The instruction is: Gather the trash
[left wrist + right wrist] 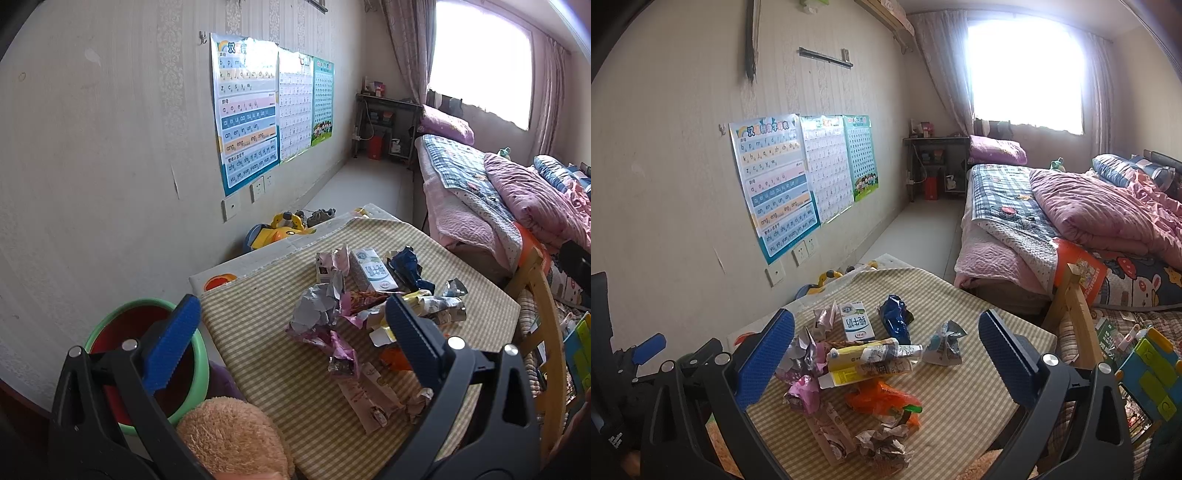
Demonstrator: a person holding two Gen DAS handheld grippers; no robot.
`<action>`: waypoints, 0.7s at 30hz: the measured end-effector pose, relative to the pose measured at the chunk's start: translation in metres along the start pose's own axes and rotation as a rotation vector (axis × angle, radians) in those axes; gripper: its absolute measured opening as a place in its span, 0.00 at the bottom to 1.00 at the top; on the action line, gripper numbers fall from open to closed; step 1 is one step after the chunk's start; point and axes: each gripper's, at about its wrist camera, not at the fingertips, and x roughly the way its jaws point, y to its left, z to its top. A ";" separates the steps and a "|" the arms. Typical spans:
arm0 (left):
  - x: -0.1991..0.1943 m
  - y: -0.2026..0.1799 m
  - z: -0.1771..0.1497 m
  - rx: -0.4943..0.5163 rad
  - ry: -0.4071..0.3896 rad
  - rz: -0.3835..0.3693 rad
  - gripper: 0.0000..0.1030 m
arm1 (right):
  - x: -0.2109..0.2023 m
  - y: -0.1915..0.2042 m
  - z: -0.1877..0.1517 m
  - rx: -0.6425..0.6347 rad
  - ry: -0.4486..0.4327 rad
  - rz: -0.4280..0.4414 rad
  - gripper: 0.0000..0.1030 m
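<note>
A: Beside the table's left edge I see one green-rimmed basin [192, 369] with a red inside; I can't tell its contents.

B: And the trash?

A: Heaped on the checked tablecloth [960, 398]: one upright milk carton [856, 322], one crumpled blue wrapper [895, 321], one orange wrapper [882, 400], plus pink and silver scraps.

B: Jaws?

A: My left gripper [291, 332] and right gripper [886, 350] both hang spread wide, gripping nothing, above the pile.

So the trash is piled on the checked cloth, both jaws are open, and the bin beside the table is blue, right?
Not quite: the bin is green with a red inside, as the left wrist view shows. The trash pile does lie on the checked cloth, and both jaws stand open.
</note>
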 end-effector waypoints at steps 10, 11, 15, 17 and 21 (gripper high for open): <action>0.001 0.000 0.000 -0.001 0.005 0.007 0.95 | 0.000 0.000 -0.001 -0.004 0.001 0.000 0.93; 0.001 0.000 0.000 -0.001 0.004 0.007 0.95 | 0.000 -0.001 -0.001 -0.004 0.000 0.000 0.93; 0.002 0.000 -0.001 0.000 0.007 0.009 0.95 | 0.001 0.000 -0.001 -0.004 0.007 -0.001 0.93; 0.002 0.000 -0.001 0.001 0.007 0.009 0.95 | 0.003 0.002 -0.003 -0.004 0.011 -0.002 0.93; 0.003 0.000 -0.002 -0.003 0.008 0.010 0.95 | 0.003 0.003 -0.003 -0.010 0.012 -0.006 0.93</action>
